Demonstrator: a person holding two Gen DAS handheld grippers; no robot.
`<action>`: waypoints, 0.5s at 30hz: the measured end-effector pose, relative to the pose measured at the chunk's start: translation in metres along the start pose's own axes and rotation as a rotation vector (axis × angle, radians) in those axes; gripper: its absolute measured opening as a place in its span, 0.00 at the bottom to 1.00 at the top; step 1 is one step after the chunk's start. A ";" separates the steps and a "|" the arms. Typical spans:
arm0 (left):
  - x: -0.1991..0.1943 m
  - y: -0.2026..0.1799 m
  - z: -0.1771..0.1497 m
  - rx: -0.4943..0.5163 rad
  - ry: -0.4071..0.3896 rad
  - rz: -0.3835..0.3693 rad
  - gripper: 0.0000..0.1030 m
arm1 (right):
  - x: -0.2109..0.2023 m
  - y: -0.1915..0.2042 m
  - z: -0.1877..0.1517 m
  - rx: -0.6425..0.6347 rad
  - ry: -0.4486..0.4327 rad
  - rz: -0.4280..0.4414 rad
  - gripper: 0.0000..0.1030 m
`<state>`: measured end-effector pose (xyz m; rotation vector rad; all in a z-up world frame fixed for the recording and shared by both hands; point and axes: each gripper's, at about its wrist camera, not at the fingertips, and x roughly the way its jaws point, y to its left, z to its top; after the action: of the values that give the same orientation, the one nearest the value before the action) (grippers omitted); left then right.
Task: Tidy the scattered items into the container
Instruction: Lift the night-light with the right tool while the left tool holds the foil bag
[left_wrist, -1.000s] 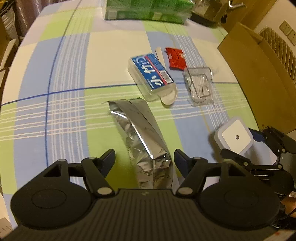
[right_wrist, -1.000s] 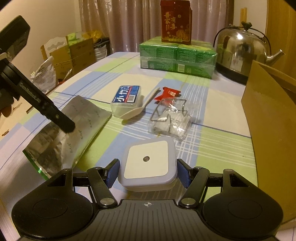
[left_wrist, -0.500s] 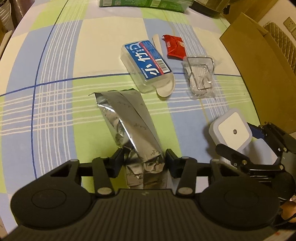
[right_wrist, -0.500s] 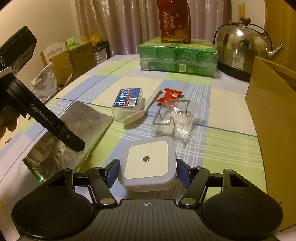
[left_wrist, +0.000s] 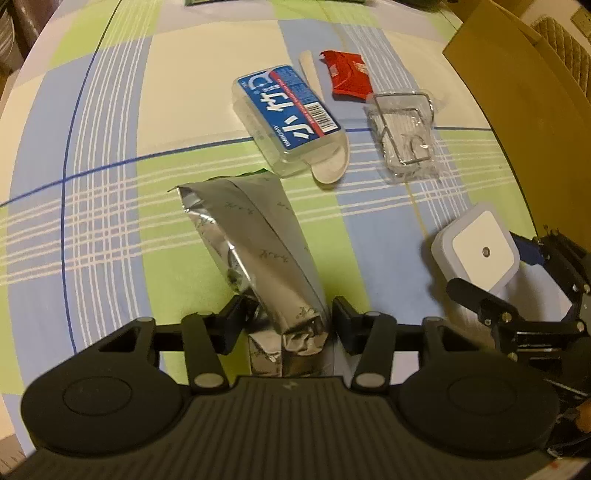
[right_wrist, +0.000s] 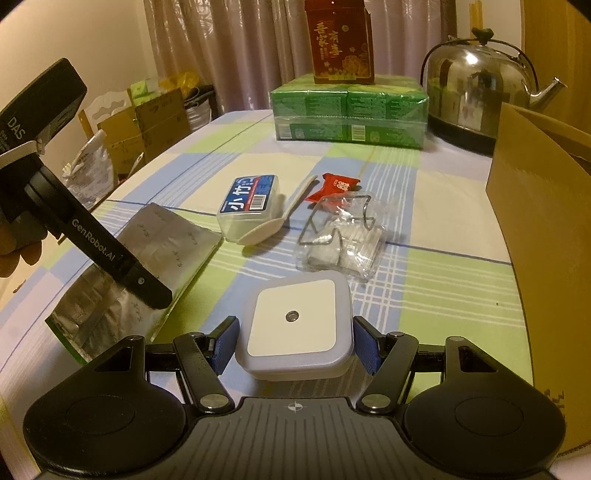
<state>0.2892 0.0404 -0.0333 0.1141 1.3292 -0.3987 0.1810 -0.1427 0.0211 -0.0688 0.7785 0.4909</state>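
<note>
A silver foil pouch (left_wrist: 255, 243) lies lengthwise on the checked tablecloth. My left gripper (left_wrist: 290, 317) points steeply down, with its pads pressed on the pouch's crumpled near end. A white square night light (right_wrist: 295, 317) sits between the blue pads of my right gripper (right_wrist: 295, 345), which is shut on its sides. Farther out lie a clear box with a blue label (left_wrist: 286, 118), a white spoon (left_wrist: 330, 166), a red sachet (left_wrist: 349, 75) and a clear packet with a wire hook (left_wrist: 404, 140). The brown cardboard container (right_wrist: 546, 258) stands at the right.
At the table's far end are a green shrink-wrapped pack (right_wrist: 349, 110) with a red carton (right_wrist: 340, 40) on top and a steel kettle (right_wrist: 476, 88). Cardboard boxes and bags (right_wrist: 147, 122) stand beyond the left table edge.
My left gripper's jaws have come in from wide apart onto the foil pouch, and it has sunk a little closer to the table. The right gripper with the night light has kept still.
</note>
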 end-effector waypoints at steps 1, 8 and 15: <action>-0.001 -0.001 -0.001 0.010 -0.001 -0.001 0.40 | -0.001 0.000 0.000 0.000 0.001 -0.001 0.61; -0.014 -0.010 -0.018 0.072 0.018 -0.041 0.35 | -0.005 0.002 -0.003 -0.002 0.018 -0.009 0.61; -0.014 -0.008 -0.025 0.061 0.023 -0.046 0.38 | -0.001 0.010 0.001 -0.047 0.052 -0.026 0.61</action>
<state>0.2609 0.0432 -0.0245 0.1400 1.3446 -0.4784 0.1768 -0.1342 0.0235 -0.1356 0.8162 0.4839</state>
